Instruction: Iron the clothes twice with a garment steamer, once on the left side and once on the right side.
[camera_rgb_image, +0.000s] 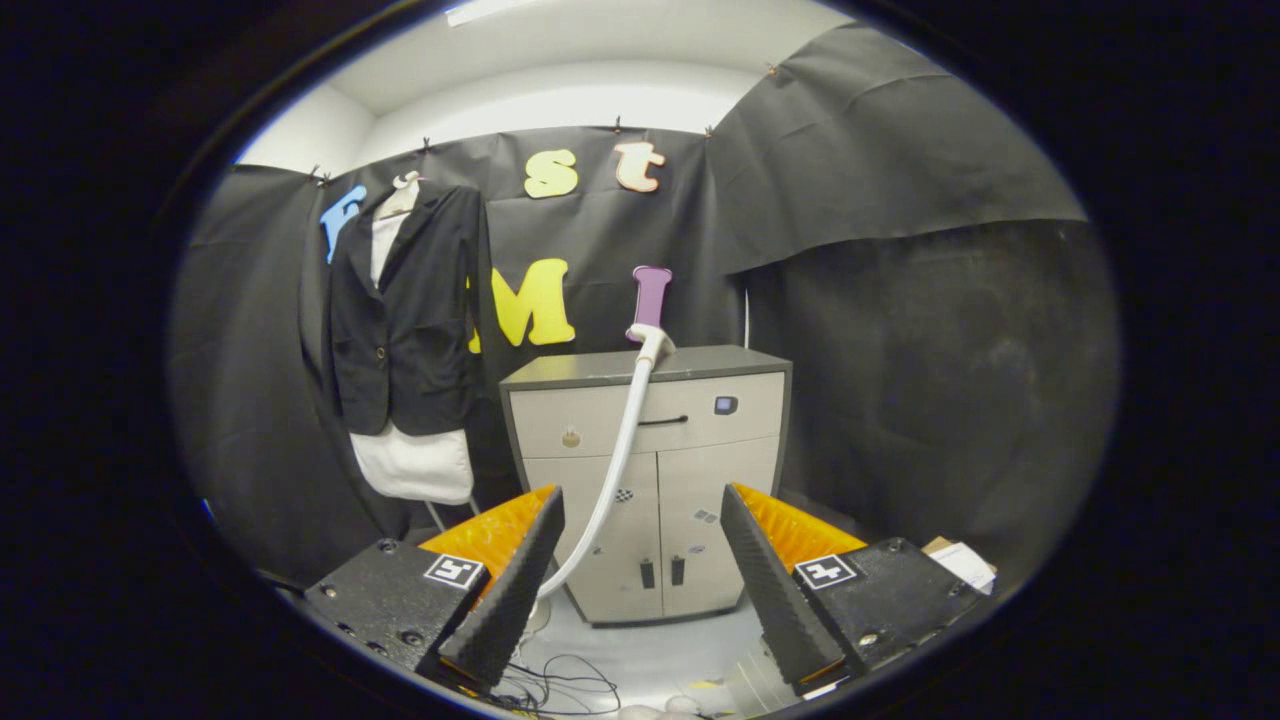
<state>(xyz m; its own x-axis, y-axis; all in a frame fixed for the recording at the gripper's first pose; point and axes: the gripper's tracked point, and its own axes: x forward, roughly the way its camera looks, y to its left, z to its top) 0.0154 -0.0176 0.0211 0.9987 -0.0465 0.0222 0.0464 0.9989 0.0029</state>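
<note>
A black jacket (405, 310) over a white shirt (415, 462) hangs on a hanger against the booth wall, beyond my left finger. The garment steamer head (650, 342) rests on top of a grey cabinet (645, 480), straight ahead beyond the fingers. Its white hose (622, 440) runs down the cabinet front and passes behind my left finger. My gripper (640, 520) is open, with nothing between its fingers, still well short of the cabinet.
The cabinet has a drawer and two doors and stands on a pale floor. Thin cables (560, 685) lie on the floor below the fingers. A small box with paper (962, 560) sits to the right of my right finger.
</note>
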